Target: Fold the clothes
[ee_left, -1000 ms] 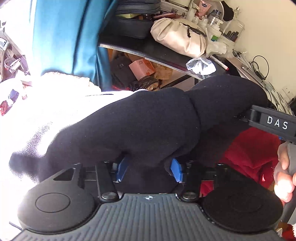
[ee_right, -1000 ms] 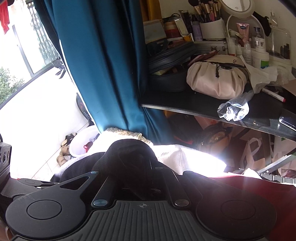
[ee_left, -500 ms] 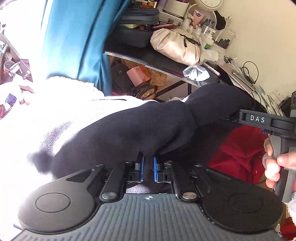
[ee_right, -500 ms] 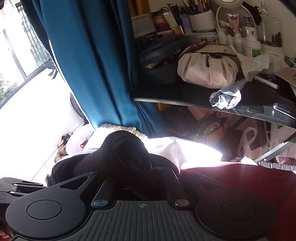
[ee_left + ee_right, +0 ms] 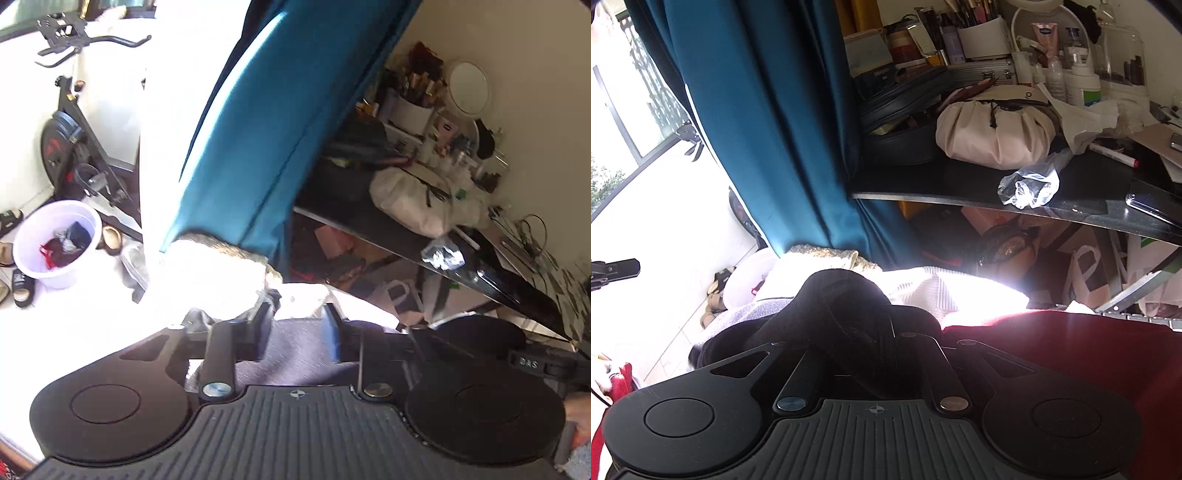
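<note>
a teal curtain [image 5: 768, 122] hung beside a cluttered black desk [image 5: 960, 184]. on it sat a cream pouch [image 5: 993, 136] and crumpled plastic [image 5: 1030, 184]. a white bucket [image 5: 55, 240] stood near an exercise bike [image 5: 70, 140].

Teal curtain [image 5: 768, 122], cluttered black desk [image 5: 960, 184], sunlit tiled floor [image 5: 74, 314]

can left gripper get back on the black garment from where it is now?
Probably yes. The left gripper is open with nothing between its fingers; the black garment, bunched in the right gripper, hangs close by, unobstructed.
</note>
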### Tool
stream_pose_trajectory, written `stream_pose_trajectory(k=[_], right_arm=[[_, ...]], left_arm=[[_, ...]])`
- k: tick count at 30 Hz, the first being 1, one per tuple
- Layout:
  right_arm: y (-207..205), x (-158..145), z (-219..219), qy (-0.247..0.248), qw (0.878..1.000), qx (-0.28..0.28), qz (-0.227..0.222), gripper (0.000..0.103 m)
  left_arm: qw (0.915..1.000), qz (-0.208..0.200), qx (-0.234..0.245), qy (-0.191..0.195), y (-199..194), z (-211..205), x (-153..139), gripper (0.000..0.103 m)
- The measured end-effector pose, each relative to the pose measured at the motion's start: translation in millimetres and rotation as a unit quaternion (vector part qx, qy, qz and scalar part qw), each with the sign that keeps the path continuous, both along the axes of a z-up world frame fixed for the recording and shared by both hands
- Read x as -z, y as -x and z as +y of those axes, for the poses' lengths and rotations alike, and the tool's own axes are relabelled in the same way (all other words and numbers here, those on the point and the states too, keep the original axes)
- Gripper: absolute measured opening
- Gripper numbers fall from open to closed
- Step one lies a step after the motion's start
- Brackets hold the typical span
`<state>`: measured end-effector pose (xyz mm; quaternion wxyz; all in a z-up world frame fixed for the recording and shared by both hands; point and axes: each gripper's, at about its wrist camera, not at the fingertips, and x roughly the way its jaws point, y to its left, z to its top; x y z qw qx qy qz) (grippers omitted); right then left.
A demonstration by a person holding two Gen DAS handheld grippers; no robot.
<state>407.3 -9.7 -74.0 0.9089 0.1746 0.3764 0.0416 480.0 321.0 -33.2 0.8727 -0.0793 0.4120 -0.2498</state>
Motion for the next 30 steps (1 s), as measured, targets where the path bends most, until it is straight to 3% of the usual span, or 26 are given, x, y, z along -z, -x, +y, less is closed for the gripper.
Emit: stream_pose_trajectory(k=[1,5,11,12,13,16,18,20,24,27,30], right_arm=[[-2.1,-0.2,0.8,-0.004,1.0,0.002,-0.001,0.004],[-9.9,-3.4,5.2,-0.013,1.0,0.004,-0.006,0.004],[-8.1,-5.9,10.4,-0.007,1.0,-0.005,-0.007,0.004],[-6.5,-5.8,10.7,-0.008,1.0,-0.005,-0.007,0.004],[-4.5,-5.4,10.8,-0.005,1.0,-0.006,-0.006,0.004],[-0.2,-3.3,7.9,-0.001,1.0,-0.005,-0.005,0.004],[2.1,-1.9,3.9,-0.001,1.0,0.0,-0.003,0.004],[3.0,0.6,1.1,0.0,1.0,0.007,0.002,0.004],[2.7,9.8,0.7,-0.005,1.0,0.018,0.015,0.005],[2.5,16.7,0.4,-0.009,0.999,0.026,0.026,0.005],[2.2,23.6,0.2,-0.013,0.999,0.034,0.036,0.005]], left_arm=[[0.9994,0.014,0.029,0.009,6.3,-13.5,5.4,0.072],[0.9935,0.059,0.094,-0.022,32.3,-78.0,35.8,0.073],[0.9885,0.137,0.049,-0.042,28.8,-119.4,88.4,0.073],[0.9895,0.132,0.046,-0.038,28.3,-117.8,90.9,0.048],[0.9899,0.128,0.054,-0.028,29.0,-114.3,90.6,0.009],[0.991,0.102,0.085,-0.017,38.3,-98.2,74.4,0.006],[0.9947,0.07,0.072,-0.021,47.2,-78.4,54.8,0.005],[0.9982,0.055,0.025,-0.001,47.9,-46.9,36.1,0.005],[0.9962,-0.037,-0.08,0.001,41.8,10.7,-7.4,0.005],[0.9905,-0.077,-0.107,-0.037,27.6,23.1,-10.0,0.006],[0.987,-0.081,-0.098,-0.098,14.3,16.3,23.9,0.006]])
